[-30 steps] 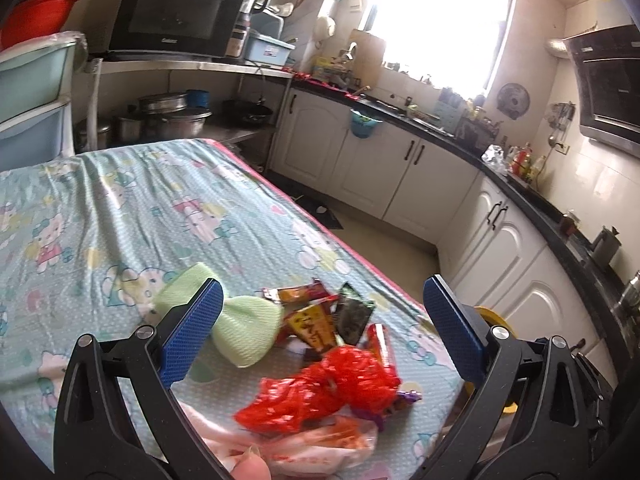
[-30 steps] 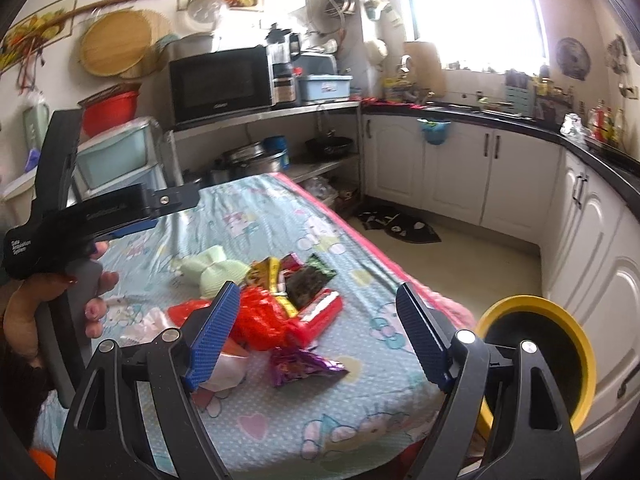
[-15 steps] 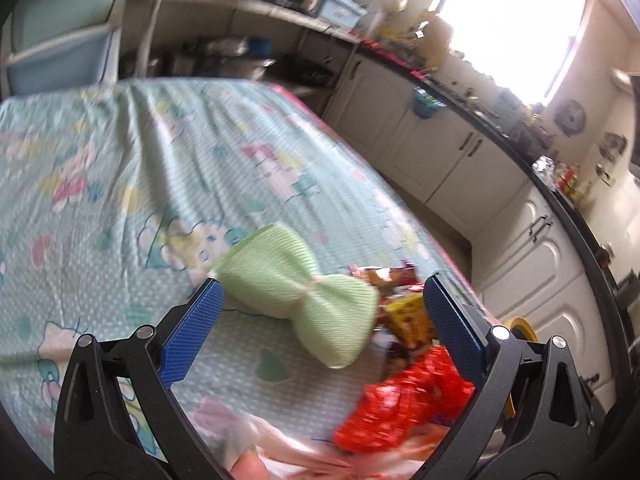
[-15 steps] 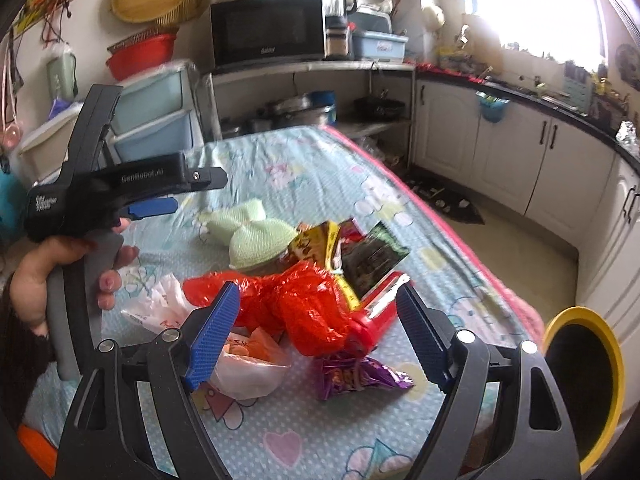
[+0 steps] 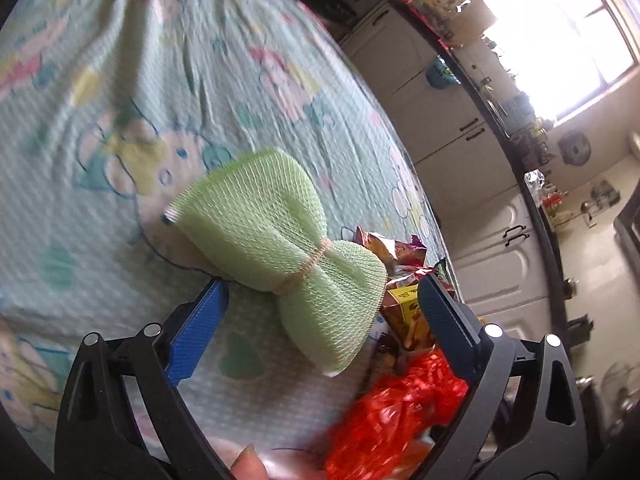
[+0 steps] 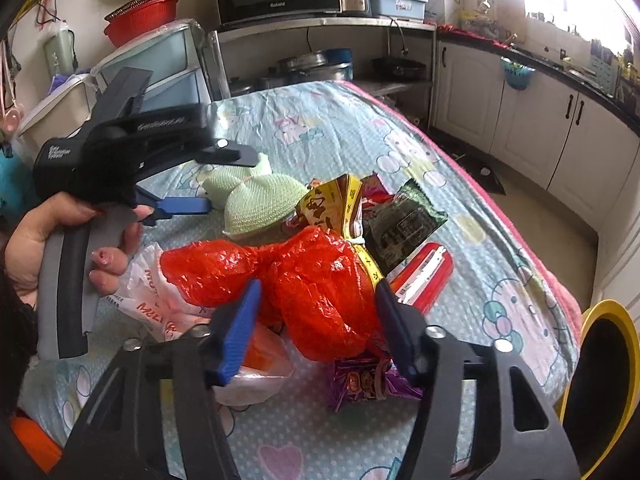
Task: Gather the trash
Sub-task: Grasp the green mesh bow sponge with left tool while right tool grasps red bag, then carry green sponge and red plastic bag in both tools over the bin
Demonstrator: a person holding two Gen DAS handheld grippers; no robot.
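Trash pile sits on a worktop [image 6: 340, 128] covered with a pale blue cartoon-print cloth, lower centre of the right wrist view.

Left hand-held gripper [image 5: 320, 300]: jaws wide, closing slightly, straddling a green mesh scrubber [image 5: 280, 248] tied at its waist like a bow. Pads clear of it. Scrubber's long axis runs from upper left to lower right of the left wrist frame.

Right hand-held gripper [image 6: 316, 312]: jaws closing, about half open, around a crumpled red plastic bag [image 6: 304, 276]; pads close to it, contact unclear. Bag's long axis runs left to right.

Snack wrappers [image 6: 360, 212] lie just behind the bag. Yellow-rimmed bin [image 6: 600, 312] at right edge.
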